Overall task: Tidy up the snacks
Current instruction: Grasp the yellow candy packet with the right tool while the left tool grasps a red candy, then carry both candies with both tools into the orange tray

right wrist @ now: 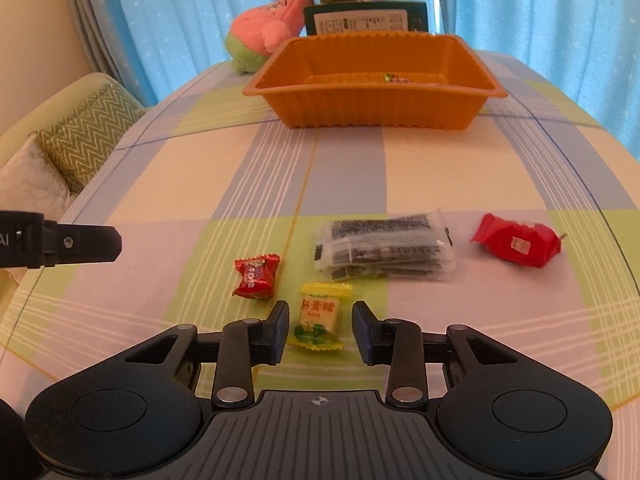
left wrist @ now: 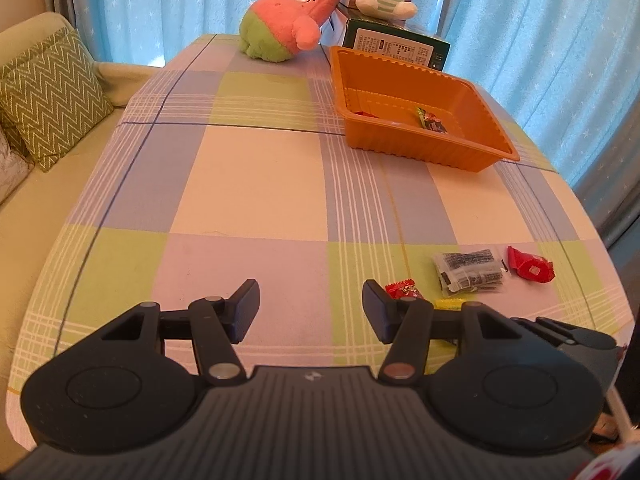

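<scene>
A: On the checked cloth (right wrist: 400, 168), left to right: one small red candy (right wrist: 256, 276), one yellow candy (right wrist: 318, 316), one clear packet (right wrist: 384, 250), one red pouch (right wrist: 516, 240).

B: Grippers?

A: Left gripper (left wrist: 311, 310) released, empty. Right gripper (right wrist: 320, 330) straddles the yellow candy, pads apart from it. One orange tray (right wrist: 376, 100) beyond.

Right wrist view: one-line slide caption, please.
Right gripper straddles a yellow wrapped candy on the checked tablecloth, jaws not yet touching it; orange plastic tray waits beyond.

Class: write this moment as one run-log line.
left gripper: open, empty | right gripper: open around yellow candy, not pressing | orange tray: some snacks inside | on cloth: four snacks
</scene>
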